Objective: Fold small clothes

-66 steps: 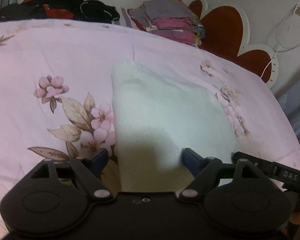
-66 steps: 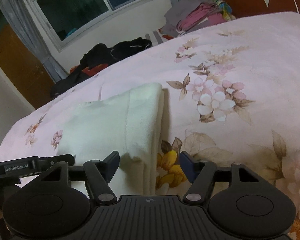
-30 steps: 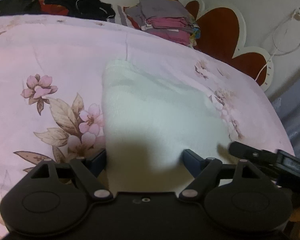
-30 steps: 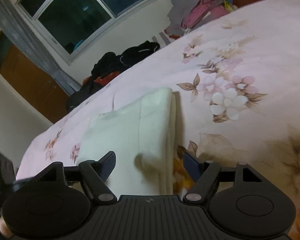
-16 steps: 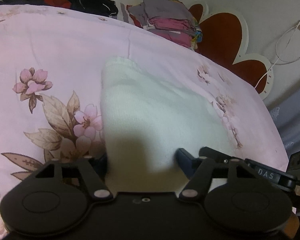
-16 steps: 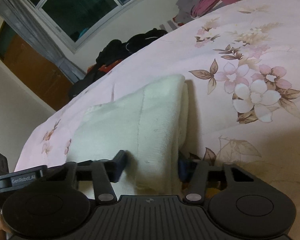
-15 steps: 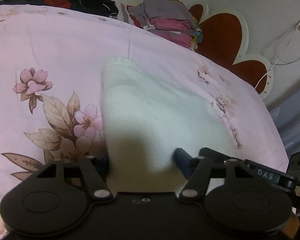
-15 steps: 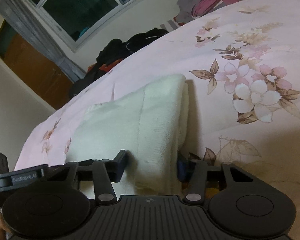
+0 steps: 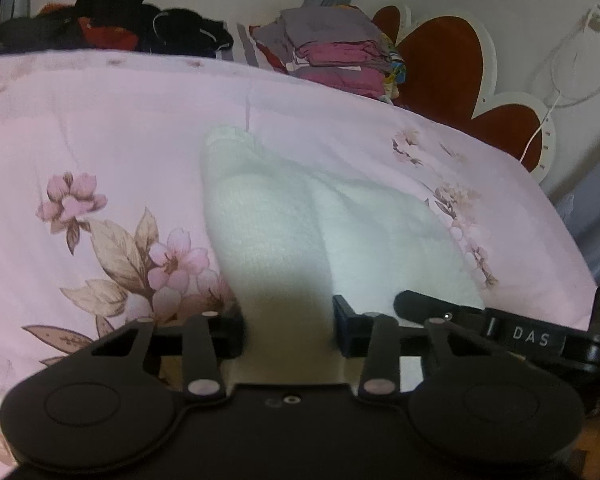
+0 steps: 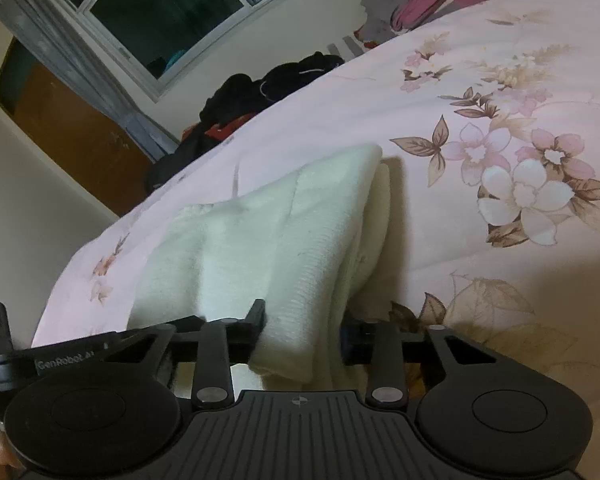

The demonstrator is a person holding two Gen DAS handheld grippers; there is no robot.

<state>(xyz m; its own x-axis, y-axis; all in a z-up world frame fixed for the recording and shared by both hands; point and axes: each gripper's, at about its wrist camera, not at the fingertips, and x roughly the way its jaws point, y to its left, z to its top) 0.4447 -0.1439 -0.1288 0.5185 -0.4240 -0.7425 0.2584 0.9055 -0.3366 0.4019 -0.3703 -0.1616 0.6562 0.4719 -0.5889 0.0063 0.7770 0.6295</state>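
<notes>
A folded white knit garment (image 9: pixel 340 220) lies on the pink floral bedsheet (image 9: pixel 100 128). My left gripper (image 9: pixel 288 322) sits at its near edge, jaws closing, and the cloth is bunched tight between the pads. In the right wrist view the same garment (image 10: pixel 268 240) rises in a ridge toward my right gripper (image 10: pixel 302 334). Its jaws are closing too, with a thick fold of cloth pinched between them. The right gripper's black arm (image 9: pixel 500 332) shows beside the left one. The left gripper's arm (image 10: pixel 60 360) shows at the lower left of the right wrist view.
A heap of dark clothes (image 9: pixel 132 20) and a stack of folded grey and pink clothes (image 9: pixel 332 52) sit at the bed's far side. A red heart-shaped headboard (image 9: pixel 452 60) with a white cable (image 9: pixel 556 80) stands at the right. A dark window (image 10: pixel 172 12) and a brown door (image 10: pixel 68 120) lie beyond the bed.
Both grippers' jaws have narrowed onto the garment's near edge. The cloth has bunched into a raised fold between each pair of fingers.
</notes>
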